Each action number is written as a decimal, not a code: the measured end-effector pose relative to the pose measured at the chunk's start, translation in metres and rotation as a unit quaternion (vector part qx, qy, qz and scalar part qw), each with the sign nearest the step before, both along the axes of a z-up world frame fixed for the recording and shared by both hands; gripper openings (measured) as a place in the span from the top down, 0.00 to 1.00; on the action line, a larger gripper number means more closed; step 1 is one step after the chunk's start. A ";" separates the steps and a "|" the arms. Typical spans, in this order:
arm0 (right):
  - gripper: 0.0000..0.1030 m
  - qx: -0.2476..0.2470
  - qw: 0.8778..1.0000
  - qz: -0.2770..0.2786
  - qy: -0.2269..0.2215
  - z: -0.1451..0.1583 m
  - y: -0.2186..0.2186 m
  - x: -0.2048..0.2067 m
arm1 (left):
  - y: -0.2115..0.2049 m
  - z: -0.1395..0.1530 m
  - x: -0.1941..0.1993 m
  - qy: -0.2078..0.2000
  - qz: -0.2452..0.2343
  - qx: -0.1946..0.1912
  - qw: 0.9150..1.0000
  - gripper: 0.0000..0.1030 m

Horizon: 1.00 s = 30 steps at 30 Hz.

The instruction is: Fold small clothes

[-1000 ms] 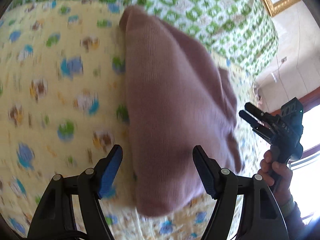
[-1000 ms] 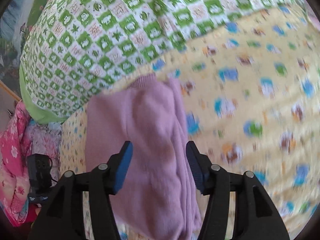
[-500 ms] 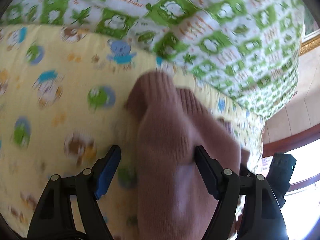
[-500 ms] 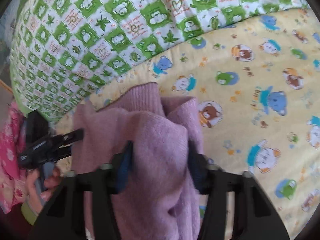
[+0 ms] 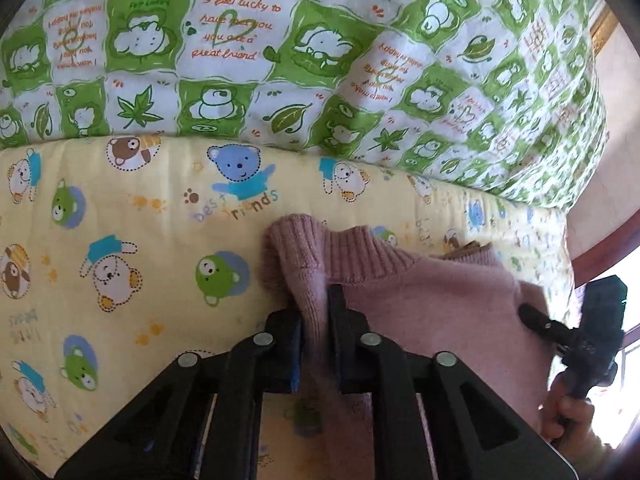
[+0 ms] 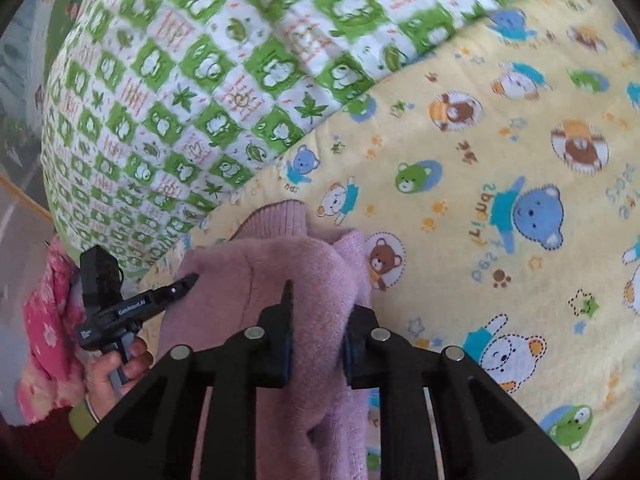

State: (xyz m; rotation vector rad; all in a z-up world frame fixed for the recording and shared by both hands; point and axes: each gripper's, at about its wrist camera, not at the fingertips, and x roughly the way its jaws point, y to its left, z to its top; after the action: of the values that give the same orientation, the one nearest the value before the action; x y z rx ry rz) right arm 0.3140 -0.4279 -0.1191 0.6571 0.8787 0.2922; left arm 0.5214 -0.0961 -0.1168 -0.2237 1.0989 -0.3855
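A small pink knit sweater (image 5: 432, 296) lies on the yellow bear-print sheet (image 5: 120, 248), its ribbed collar toward the green quilt. My left gripper (image 5: 314, 312) is shut on a bunched fold of the sweater near the collar. My right gripper (image 6: 318, 320) is shut on a thick fold of the same sweater (image 6: 280, 280) at its other side. Each gripper shows in the other's view: the right one in the left wrist view (image 5: 532, 316), the left one in the right wrist view (image 6: 188, 280).
A green and white patterned quilt (image 5: 280, 60) is heaped along the far side of the bed. Pink floral cloth (image 6: 44, 320) lies at the left edge in the right wrist view. A wall and picture frame (image 5: 600, 28) stand beyond the quilt.
Both grippers have come down toward the collar end of the sweater and closed on folds of it; one second ago both jaws stood wide open above it.
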 end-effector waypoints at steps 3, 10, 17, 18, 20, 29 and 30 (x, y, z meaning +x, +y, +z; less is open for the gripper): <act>0.57 -0.036 0.999 -0.007 0.014 0.017 0.005 -0.006 | -0.002 0.017 -0.006 -0.004 0.004 0.010 1.000 0.66; 0.34 -0.042 0.999 -0.007 0.002 0.044 0.006 -0.089 | 0.022 0.042 -0.102 0.009 -0.012 -0.048 0.999 0.40; 0.33 -0.022 0.998 -0.011 0.050 0.016 0.019 -0.153 | 0.007 0.011 -0.187 0.098 -0.009 -0.115 0.988 0.29; 0.33 -0.024 0.998 -0.013 0.055 0.013 0.021 -0.156 | 0.004 0.007 -0.194 0.105 -0.008 -0.115 0.988 0.29; 0.33 -0.057 0.996 -0.010 0.066 0.006 0.027 -0.159 | -0.007 -0.003 -0.204 0.116 -0.010 -0.110 0.987 0.29; 0.33 -0.102 0.993 -0.024 0.054 0.019 0.014 -0.159 | -0.034 -0.012 -0.214 0.114 -0.035 -0.048 0.992 0.29; 0.33 -0.080 0.996 -0.021 0.042 0.024 0.013 -0.155 | -0.031 -0.007 -0.211 0.107 -0.030 -0.053 0.992 0.29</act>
State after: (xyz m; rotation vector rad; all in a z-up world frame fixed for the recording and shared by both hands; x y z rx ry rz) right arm 0.1586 -0.4145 -0.0949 0.5409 0.9565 0.1563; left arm 0.3099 -0.1275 -0.1240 -0.3330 1.2998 -0.4827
